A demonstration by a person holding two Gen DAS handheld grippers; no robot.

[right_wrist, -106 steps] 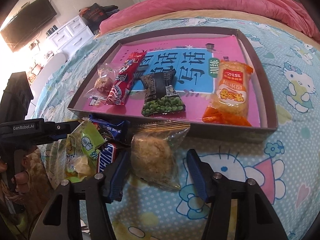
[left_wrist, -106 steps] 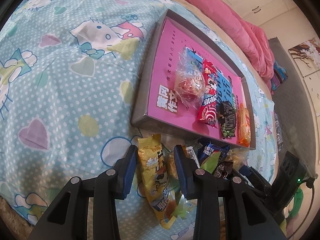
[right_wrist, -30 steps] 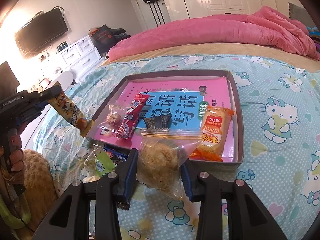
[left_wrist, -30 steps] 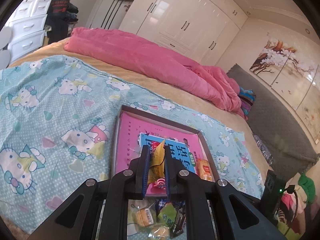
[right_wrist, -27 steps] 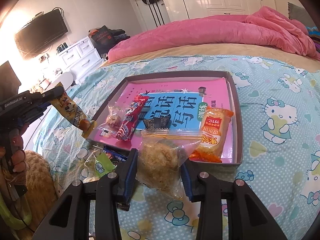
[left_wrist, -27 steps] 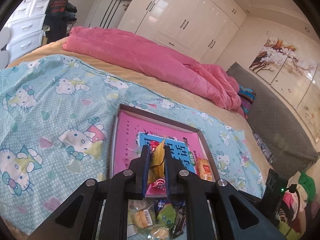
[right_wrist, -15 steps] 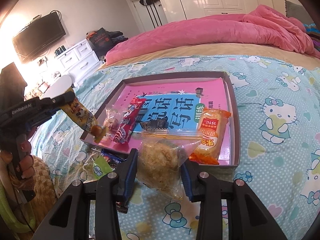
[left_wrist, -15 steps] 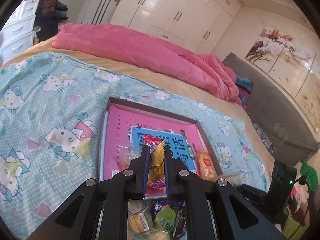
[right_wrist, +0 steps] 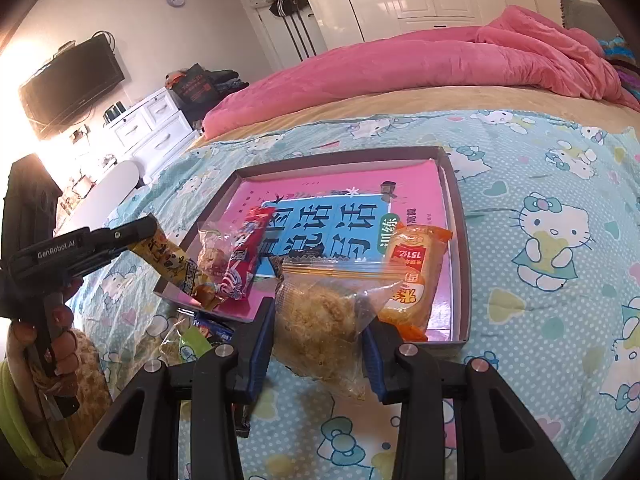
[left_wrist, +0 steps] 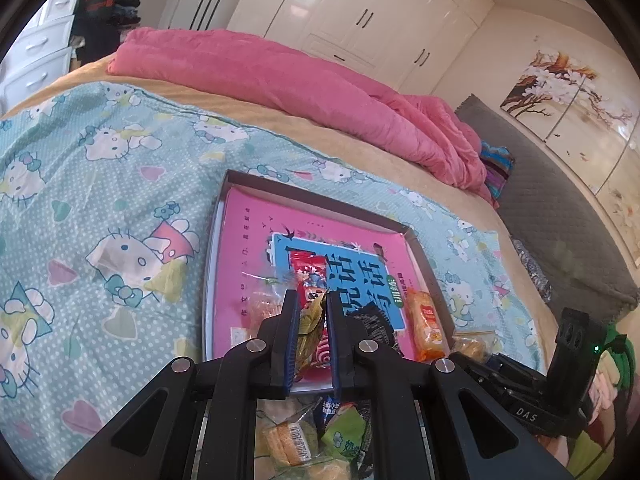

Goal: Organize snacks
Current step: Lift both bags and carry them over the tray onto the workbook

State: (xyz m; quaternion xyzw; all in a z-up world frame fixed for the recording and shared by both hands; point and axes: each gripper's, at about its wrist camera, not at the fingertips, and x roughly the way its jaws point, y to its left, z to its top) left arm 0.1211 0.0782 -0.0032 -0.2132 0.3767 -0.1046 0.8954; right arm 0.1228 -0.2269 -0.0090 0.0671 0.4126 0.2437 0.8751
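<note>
Left hand-held gripper [right_wrist: 150,232], clamped on the yellow snack packet [right_wrist: 176,266], hangs it lengthwise over the tray's [right_wrist: 464,264] near-left corner.

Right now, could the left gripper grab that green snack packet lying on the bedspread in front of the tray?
Probably not yet. The left gripper is shut on a yellow snack packet over the tray; the green packet lies below it, so it must release first.
</note>
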